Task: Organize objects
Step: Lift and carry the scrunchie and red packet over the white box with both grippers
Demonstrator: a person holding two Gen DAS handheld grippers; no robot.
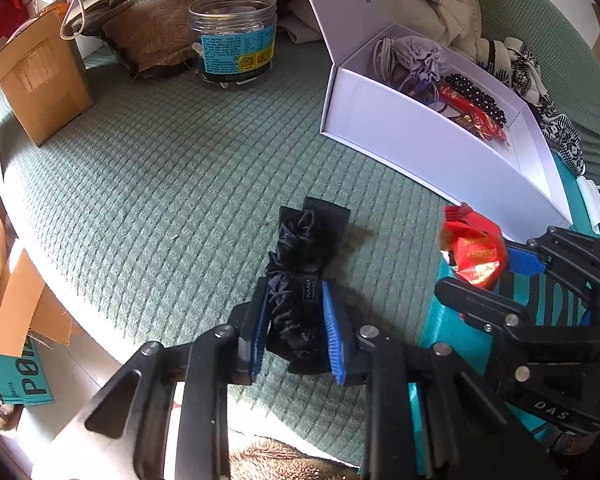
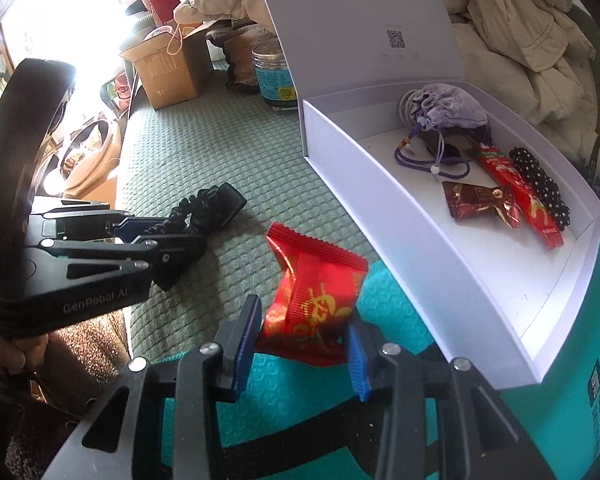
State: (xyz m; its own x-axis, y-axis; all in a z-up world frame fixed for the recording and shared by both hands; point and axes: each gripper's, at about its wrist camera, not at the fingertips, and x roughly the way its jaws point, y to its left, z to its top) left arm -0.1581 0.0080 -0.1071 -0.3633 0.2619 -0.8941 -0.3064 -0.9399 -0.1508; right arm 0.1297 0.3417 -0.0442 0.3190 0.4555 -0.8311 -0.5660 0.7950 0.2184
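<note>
My left gripper point(image 1: 296, 312) is shut on a black scrunchie point(image 1: 300, 256) lying on the green quilted cushion point(image 1: 160, 168); it also shows in the right wrist view point(image 2: 156, 232) with the scrunchie point(image 2: 204, 208). My right gripper point(image 2: 304, 344) is shut on a red snack packet point(image 2: 316, 296), held just above a teal box; it also shows in the left wrist view point(image 1: 480, 276) with the packet point(image 1: 476, 252). An open white box point(image 2: 380, 200) holds a lilac pouch point(image 2: 448, 108), a brown candy point(image 2: 480, 204), a red stick packet point(image 2: 520, 196) and a dotted scrunchie point(image 2: 540, 184).
A clear jar point(image 1: 236, 36) with a blue label, a brown cushion point(image 1: 148, 36) and a cardboard box point(image 1: 40, 72) stand at the cushion's far side. Cream coats point(image 2: 520, 32) are piled behind the white box. A teal box point(image 2: 580, 400) lies under its near end.
</note>
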